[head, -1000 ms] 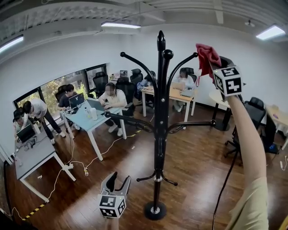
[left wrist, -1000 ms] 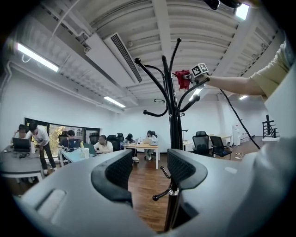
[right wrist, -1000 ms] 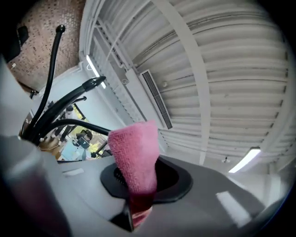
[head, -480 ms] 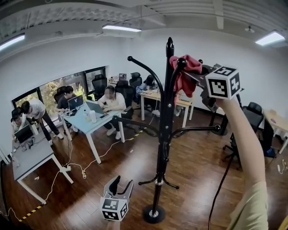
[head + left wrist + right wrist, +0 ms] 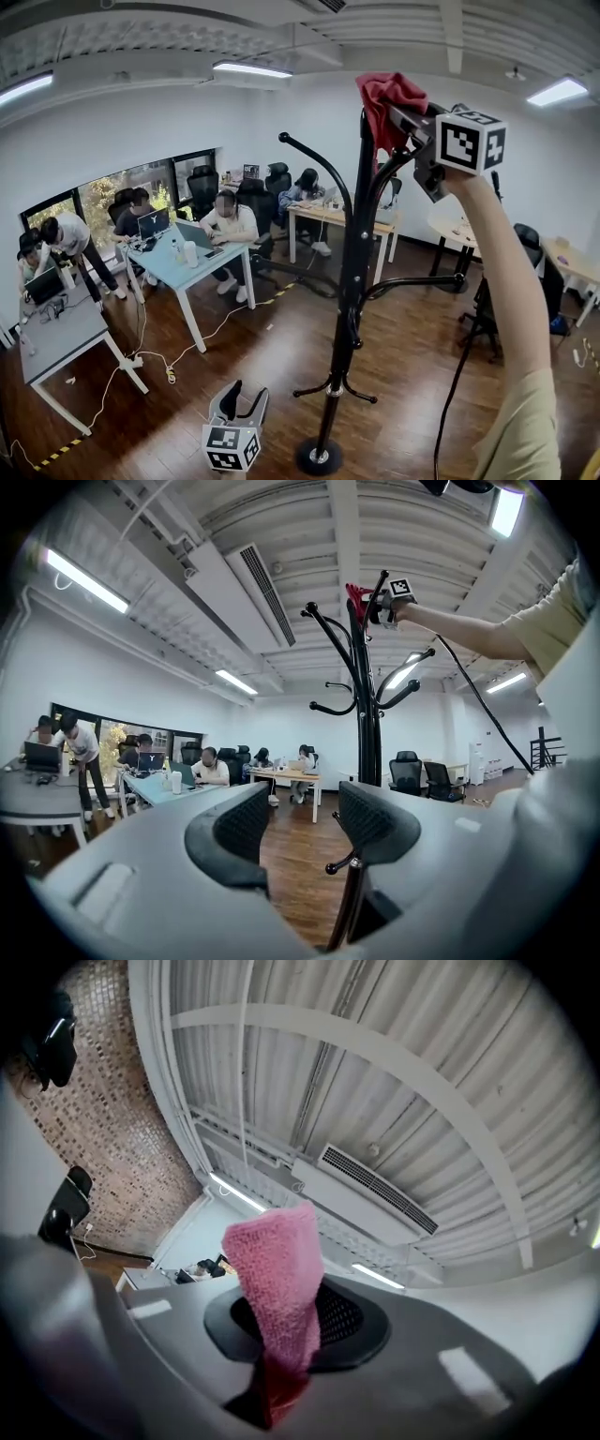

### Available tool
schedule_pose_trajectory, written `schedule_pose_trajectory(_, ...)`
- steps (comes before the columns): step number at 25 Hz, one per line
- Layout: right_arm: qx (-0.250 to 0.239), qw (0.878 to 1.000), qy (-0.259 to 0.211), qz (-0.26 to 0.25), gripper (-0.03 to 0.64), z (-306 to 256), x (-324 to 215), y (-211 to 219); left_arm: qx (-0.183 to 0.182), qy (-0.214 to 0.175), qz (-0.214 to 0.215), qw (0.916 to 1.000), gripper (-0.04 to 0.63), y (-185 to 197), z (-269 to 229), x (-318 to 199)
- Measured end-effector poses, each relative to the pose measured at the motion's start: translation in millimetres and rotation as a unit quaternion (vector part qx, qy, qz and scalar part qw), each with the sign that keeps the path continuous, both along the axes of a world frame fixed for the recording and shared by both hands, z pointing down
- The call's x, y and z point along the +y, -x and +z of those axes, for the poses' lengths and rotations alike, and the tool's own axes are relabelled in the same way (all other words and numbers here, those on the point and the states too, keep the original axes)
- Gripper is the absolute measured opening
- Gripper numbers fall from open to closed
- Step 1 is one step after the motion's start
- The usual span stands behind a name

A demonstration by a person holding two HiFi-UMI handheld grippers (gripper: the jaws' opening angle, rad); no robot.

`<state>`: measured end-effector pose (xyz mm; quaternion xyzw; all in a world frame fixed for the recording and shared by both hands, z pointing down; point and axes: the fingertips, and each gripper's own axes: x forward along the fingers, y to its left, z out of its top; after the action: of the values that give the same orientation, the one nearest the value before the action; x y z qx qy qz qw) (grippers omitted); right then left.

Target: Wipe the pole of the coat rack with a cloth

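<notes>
A black coat rack [image 5: 352, 281] stands on the wooden floor, its pole rising to the top of the head view; the left gripper view shows the coat rack [image 5: 367, 714] too. My right gripper [image 5: 405, 120] is raised high, shut on a red cloth [image 5: 386, 98] that covers the pole's top. In the right gripper view the cloth [image 5: 278, 1288] is pinched between the jaws and points at the ceiling. My left gripper [image 5: 240, 401] hangs low beside the rack's base, open and empty, its fingers [image 5: 246, 822] apart.
Several people sit at desks [image 5: 192, 258] at the left and back. Office chairs [image 5: 492, 291] stand at the right. Cables [image 5: 178, 352] trail over the floor. The rack's round base [image 5: 320, 457] sits near my left gripper. Curved hooks [image 5: 314, 159] stick out from the pole.
My right gripper has lifted the cloth from beside the upper hooks up onto the pole's top. The head view has shifted; the left gripper stays low.
</notes>
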<state>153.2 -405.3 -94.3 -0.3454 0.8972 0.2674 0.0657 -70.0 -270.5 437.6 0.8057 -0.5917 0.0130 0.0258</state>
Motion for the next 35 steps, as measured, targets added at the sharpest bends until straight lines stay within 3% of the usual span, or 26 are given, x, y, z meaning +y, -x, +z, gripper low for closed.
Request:
schedule_pose_trajectory(8,-0.036,0.998,-0.035,-0.026,0.052,-18,33,0,0.006,0.002,-0.006,1.0,0.225,33,13,-3)
schedule_pose_trajectory(13,-0.026,0.993,-0.118,0.007,0.051,-56,85,-14,0.009,0.001,0.017,0.9998,0.224,27,15,-8)
schedule_pose_trajectory(17,0.036,0.99,-0.114,0.068,0.051,-78,90,5,0.016,0.005,0.035,0.9992,0.224,27,18,-9)
schedule_pose_trajectory(22,0.153,0.977,-0.041,0.146,0.051,-73,48,62,0.032,0.002,0.049,0.9983,0.224,42,18,-9)
schedule_pose_trajectory(25,0.261,0.947,-0.019,0.189,0.052,-46,14,109,0.042,-0.002,0.05,0.9979,0.224,60,18,-7)
schedule_pose_trajectory(27,0.343,0.915,-0.004,0.211,0.052,-17,-6,132,0.048,-0.006,0.05,0.9976,0.224,73,17,-2)
schedule_pose_trajectory(30,0.46,0.851,0.011,0.254,0.052,32,-38,149,0.059,-0.009,0.046,0.9972,0.224,97,21,7)
schedule_pose_trajectory(32,0.51,0.808,0.004,0.295,0.052,50,-57,153,0.065,-0.009,0.038,0.9971,0.224,116,25,10)
schedule_pose_trajectory(35,0.571,0.754,0.027,0.322,0.052,77,-75,149,0.068,-0.012,0.031,0.9971,0.221,133,26,10)
